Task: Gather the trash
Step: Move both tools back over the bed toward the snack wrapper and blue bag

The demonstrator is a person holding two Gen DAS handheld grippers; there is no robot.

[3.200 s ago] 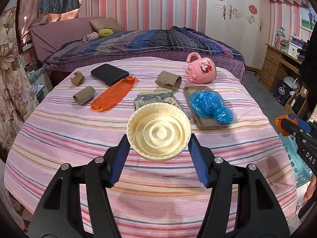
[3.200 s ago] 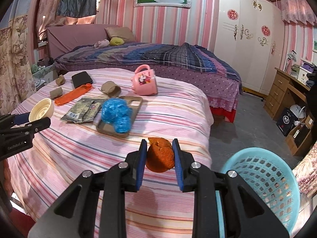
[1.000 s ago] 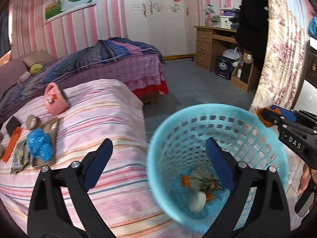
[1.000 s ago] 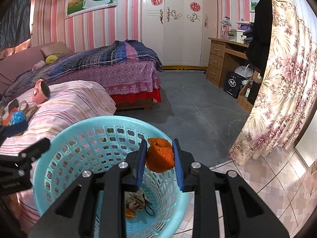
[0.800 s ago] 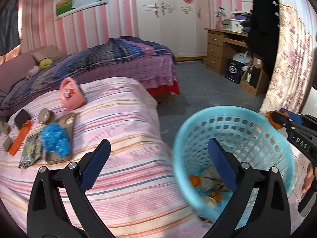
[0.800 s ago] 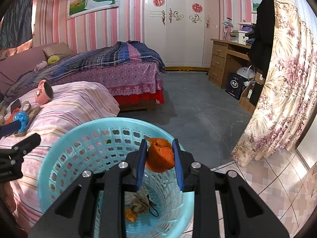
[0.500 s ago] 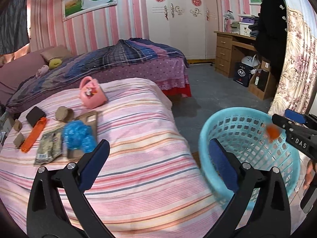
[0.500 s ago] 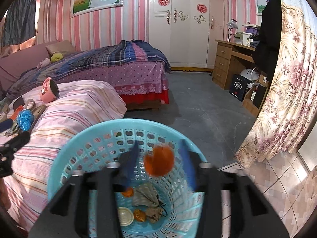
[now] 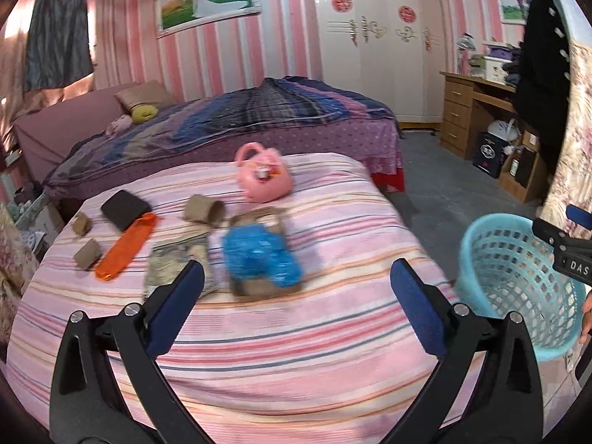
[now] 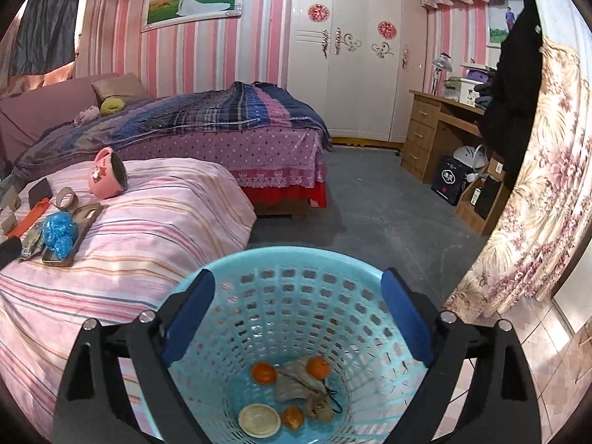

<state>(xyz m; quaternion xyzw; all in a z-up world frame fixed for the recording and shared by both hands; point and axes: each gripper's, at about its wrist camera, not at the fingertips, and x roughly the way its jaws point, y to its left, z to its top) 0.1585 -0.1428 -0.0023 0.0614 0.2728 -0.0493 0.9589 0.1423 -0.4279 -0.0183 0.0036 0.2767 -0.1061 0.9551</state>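
Through my left wrist camera, my left gripper [image 9: 296, 303] gapes empty above the striped bed [image 9: 333, 351]; the blue bag [image 9: 259, 259] lies just ahead.

Through the right, my right gripper [image 10: 296, 318], jaws just sprung apart, hangs empty over the basket [image 10: 296, 259]; orange peels [image 10: 263, 373] lie below.

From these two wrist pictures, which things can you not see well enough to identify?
- Left wrist view: the flat item under the blue bag is motion-blurred and mostly covered.
- Right wrist view: the grey crumpled piece in the basket is too small to name.
- Right wrist view: the cardboard rolls are cut off at the left edge.
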